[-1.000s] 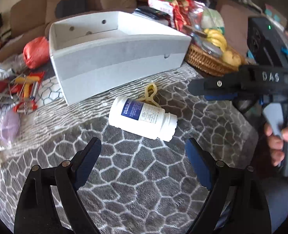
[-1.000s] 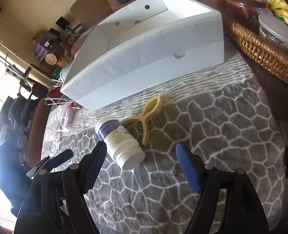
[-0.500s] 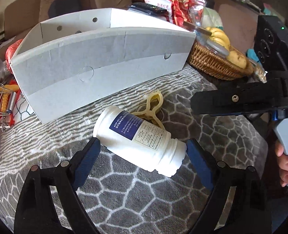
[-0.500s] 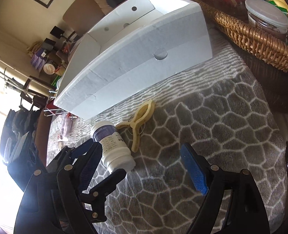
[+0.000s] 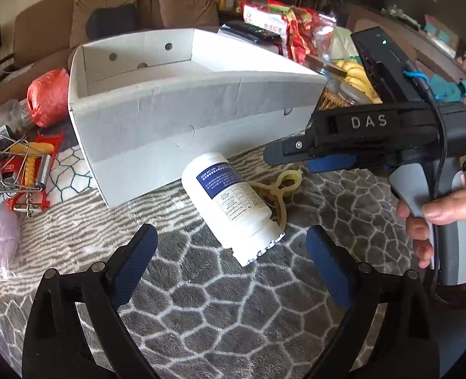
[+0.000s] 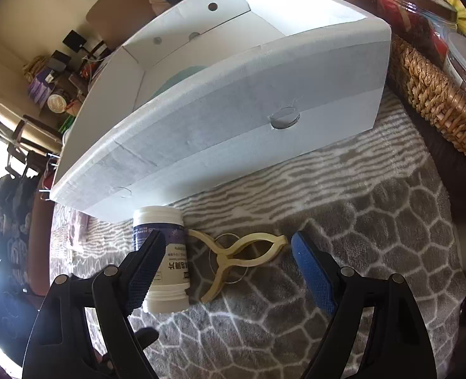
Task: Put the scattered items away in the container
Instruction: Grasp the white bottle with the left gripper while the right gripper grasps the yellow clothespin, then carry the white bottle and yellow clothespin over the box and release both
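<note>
A white pill bottle (image 5: 233,203) with a blue label lies on its side on the grey patterned cloth, cap towards me. A cream plastic clip (image 5: 280,189) lies just right of it. My left gripper (image 5: 233,262) is open, its jaws on either side of the bottle's cap end. My right gripper (image 6: 226,271) is open above the clip (image 6: 236,259), with the bottle (image 6: 165,259) by its left finger. It also shows from the side in the left wrist view (image 5: 327,151). The white cardboard box (image 5: 182,107) stands behind them; something pale green (image 6: 182,77) lies inside.
A wicker basket (image 6: 434,101) with jars and bananas stands right of the box. Left of the box lie a red bag (image 5: 48,98), a red metal tool (image 5: 27,173) and a pale purple object (image 5: 1,237). Snack packets (image 5: 289,28) sit behind the box.
My left gripper has pulled back slightly and the bottle now lies turned, cap towards it. My right gripper has moved in over the clip, closer to the box.
</note>
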Motion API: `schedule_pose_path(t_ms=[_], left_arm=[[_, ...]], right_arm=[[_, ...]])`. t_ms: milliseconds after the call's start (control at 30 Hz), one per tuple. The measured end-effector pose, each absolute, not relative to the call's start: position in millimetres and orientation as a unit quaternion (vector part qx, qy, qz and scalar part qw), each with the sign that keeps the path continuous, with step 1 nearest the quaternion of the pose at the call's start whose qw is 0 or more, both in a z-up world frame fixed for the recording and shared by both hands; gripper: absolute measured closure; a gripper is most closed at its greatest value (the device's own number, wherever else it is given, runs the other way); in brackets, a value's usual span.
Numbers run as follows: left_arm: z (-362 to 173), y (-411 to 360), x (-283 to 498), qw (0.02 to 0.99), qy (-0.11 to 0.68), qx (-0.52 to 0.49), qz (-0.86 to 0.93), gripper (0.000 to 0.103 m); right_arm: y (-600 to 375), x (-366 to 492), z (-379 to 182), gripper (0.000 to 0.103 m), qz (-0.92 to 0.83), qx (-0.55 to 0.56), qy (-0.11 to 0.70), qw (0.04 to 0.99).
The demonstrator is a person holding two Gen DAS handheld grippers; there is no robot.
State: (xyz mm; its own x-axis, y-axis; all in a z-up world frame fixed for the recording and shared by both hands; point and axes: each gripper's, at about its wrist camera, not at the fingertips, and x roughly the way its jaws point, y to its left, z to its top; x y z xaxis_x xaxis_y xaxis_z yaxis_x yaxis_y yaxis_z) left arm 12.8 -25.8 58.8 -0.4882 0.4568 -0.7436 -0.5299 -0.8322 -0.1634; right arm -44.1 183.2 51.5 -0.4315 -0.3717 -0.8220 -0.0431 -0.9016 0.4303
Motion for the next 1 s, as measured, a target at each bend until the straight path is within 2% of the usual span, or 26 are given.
schedule_pose_path(t_ms=[167,267,333,367,400,433,467,500,600,667,700,767,1000], left_arm=[[49,-19,-9,0.264,-0.001,-0.461,0.847,0.005],[36,-13,-19,0.237,-0.005,-0.481,0.844,0.005],[25,-9,-24,0.222,-0.004,-0.5,0.837,0.01],[21,-9,-24,0.222,-0.008,-0.504,0.835,0.014],[18,-11,-22,0.22,-0.016,-0.502,0.836,0.025],[19,-14,-20,0.218,-0.018,-0.494,0.841,0.042],[18,-16,-19,0.218,-0.017,-0.495,0.841,0.052],[18,-18,-18,0.215,-0.014,-0.495,0.842,0.057],[19,-22,-22,0.223,-0.018,-0.502,0.835,0.057],[20,-23,-20,0.218,-0.017,-0.502,0.837,0.057],[21,-26,-19,0.216,-0.021,-0.501,0.838,0.057],[21,-30,-18,0.219,-0.037,-0.503,0.835,0.057],[53,-52,3,0.24,-0.058,-0.485,0.839,0.058]], right_arm=[[172,-43,44,0.019,-0.838,0.527,-0.119,0.075],[180,-40,41,0.02,-0.842,0.525,-0.106,0.066],[184,-39,37,0.02,-0.838,0.531,-0.107,0.071],[185,-39,35,0.02,-0.836,0.533,-0.106,0.075],[184,-41,35,0.02,-0.835,0.535,-0.103,0.079],[181,-42,35,0.02,-0.835,0.535,-0.098,0.081],[177,-42,35,0.02,-0.836,0.535,-0.091,0.082],[173,-43,35,0.02,-0.836,0.536,-0.082,0.082],[155,-44,31,0.019,-0.839,0.538,-0.03,0.074],[145,-41,31,0.026,-0.846,0.528,0.004,0.075],[143,-39,33,0.039,-0.848,0.523,0.005,0.081],[139,-36,35,0.042,-0.849,0.522,0.013,0.078],[164,-20,54,0.043,-0.849,0.511,-0.078,0.107]])
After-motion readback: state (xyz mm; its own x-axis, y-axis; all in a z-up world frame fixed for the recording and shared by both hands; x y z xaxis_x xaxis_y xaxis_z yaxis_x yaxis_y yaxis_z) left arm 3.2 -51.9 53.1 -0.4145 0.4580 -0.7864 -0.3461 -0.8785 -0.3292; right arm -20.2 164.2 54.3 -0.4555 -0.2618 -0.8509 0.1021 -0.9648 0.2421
